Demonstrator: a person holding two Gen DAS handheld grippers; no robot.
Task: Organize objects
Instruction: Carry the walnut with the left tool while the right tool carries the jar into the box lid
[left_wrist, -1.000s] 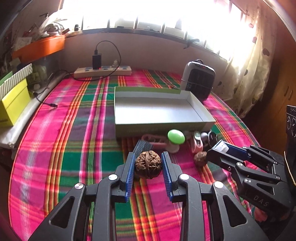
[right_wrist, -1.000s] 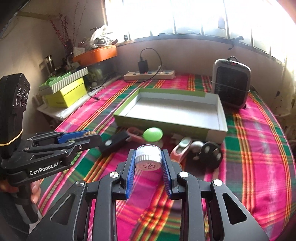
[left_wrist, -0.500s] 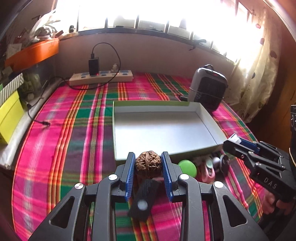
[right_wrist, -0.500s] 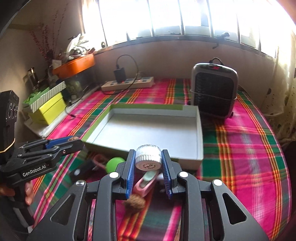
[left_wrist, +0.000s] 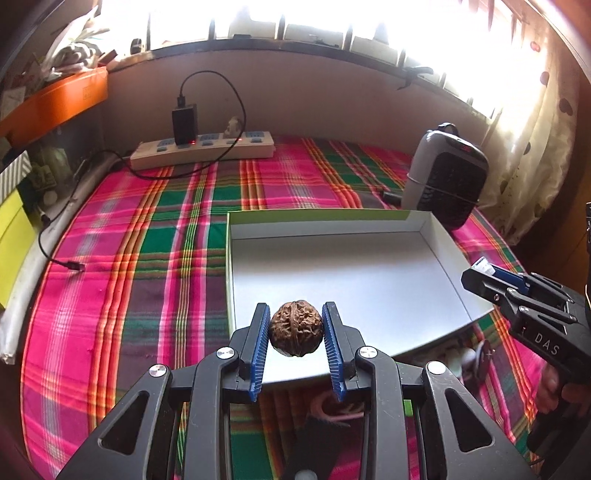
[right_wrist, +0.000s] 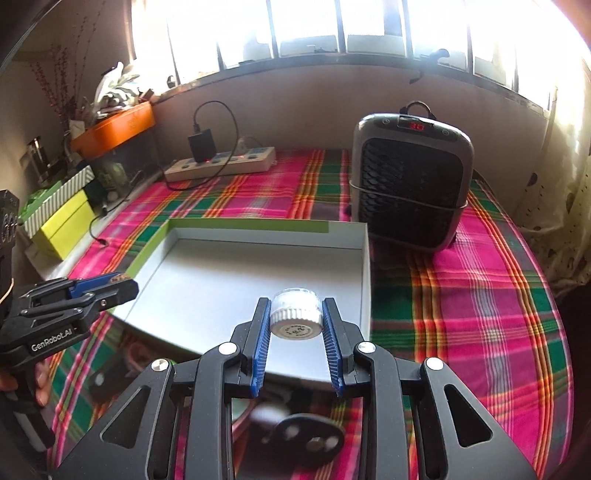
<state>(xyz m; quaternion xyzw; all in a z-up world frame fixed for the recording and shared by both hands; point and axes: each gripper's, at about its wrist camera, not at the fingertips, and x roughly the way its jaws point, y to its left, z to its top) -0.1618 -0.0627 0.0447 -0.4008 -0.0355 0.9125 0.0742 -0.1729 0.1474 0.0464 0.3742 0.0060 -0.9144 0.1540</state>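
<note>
**Both tools loaded above the open tray**

The left tool (left_wrist: 295, 330) grips a walnut (left_wrist: 295, 328) between its blue ribbed pads, held level over the near left corner of the shallow grey tray (left_wrist: 436, 236). The right tool (right_wrist: 295, 325) clamps a small white-capped jar (right_wrist: 295, 317) on its side, cap facing the camera, poised above the tray's near right part. Both tools point forward toward the window, side by side, each visible at the edge of the other's view. The tray lies on the plaid-covered desk (left_wrist: 147, 258), its floor bare. A small black heater (right_wrist: 410, 184) stands just beyond the tray's far right corner, and a power strip (left_wrist: 203, 149) lies along the far wall. Blurred small items sit on the cloth beneath the tools.
</note>
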